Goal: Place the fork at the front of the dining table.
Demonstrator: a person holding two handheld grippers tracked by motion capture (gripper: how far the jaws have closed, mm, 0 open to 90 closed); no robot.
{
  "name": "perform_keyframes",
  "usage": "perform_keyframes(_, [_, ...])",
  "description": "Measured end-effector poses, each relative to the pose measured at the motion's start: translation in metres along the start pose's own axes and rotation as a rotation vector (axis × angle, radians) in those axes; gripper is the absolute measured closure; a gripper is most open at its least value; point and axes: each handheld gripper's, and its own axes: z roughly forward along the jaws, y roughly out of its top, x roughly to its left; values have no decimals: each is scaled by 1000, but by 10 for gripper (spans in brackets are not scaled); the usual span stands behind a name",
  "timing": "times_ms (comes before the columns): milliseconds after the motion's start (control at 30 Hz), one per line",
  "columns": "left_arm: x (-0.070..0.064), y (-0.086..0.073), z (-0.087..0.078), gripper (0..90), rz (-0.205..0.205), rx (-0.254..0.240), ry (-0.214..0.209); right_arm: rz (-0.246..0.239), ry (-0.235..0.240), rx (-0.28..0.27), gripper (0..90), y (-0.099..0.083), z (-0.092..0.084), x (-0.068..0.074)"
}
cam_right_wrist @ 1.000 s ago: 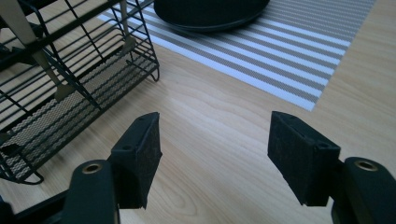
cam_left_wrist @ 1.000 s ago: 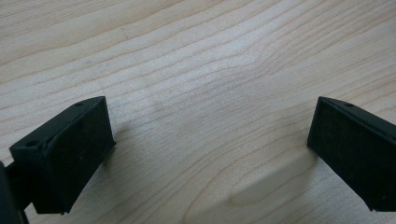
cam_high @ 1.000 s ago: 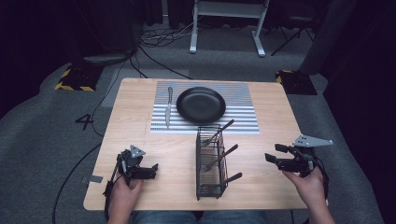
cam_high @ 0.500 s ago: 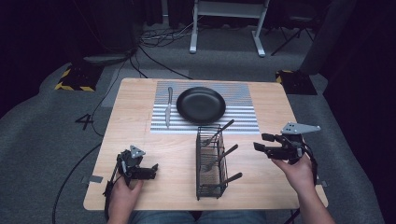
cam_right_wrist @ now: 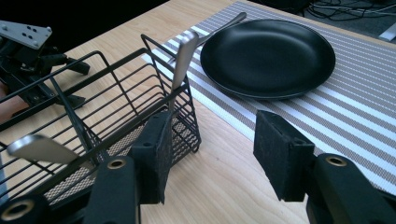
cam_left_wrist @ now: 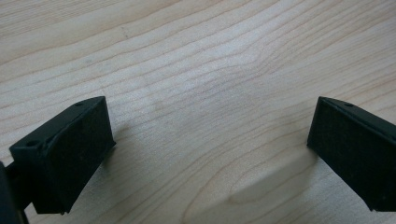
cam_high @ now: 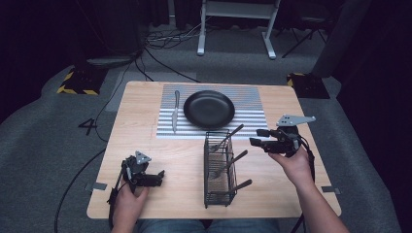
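A black wire basket (cam_high: pixel 218 167) stands on the wooden table (cam_high: pixel 145 141) with three metal utensil handles (cam_high: pixel 232 132) leaning out to its right. Beyond it a black plate (cam_high: pixel 209 109) and a knife (cam_high: pixel 175 111) lie on a striped placemat (cam_high: pixel 252 116). My right gripper (cam_high: pixel 256 137) hovers just right of the basket's far end, pointing left. Its jaws have just been closing and stand open with nothing between them. In the right gripper view, the gripper (cam_right_wrist: pixel 217 158) faces the basket (cam_right_wrist: pixel 93 116), a handle (cam_right_wrist: pixel 184 56) and the plate (cam_right_wrist: pixel 268 56). My left gripper (cam_high: pixel 158 177) rests open at the front left, over bare wood (cam_left_wrist: pixel 205 93).
The table's front edge is close to both hands. Black and yellow floor blocks (cam_high: pixel 77 80) and cables (cam_high: pixel 160 53) lie on the grey carpet beyond the table, with a white stand (cam_high: pixel 238 19) behind. My left gripper (cam_right_wrist: pixel 28 51) shows beyond the basket in the right gripper view.
My right gripper has moved left and away from the front edge, toward the basket, rising a little, and its jaws have narrowed. The left gripper has stayed put.
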Motion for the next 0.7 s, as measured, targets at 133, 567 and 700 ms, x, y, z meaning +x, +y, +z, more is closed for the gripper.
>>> perform_keyframes(133, [0, 0, 0, 2, 0, -1, 1, -11, 11, -2, 477, 6, 9, 4])
perform_keyframes(567, [0, 0, 0, 2, 0, -1, -1, -10, 78, 50, 528, 22, 46, 11])
perform_keyframes(700, [0, 0, 0, 2, 0, -1, 1, 2, 106, 66, 595, 23, 52, 11])
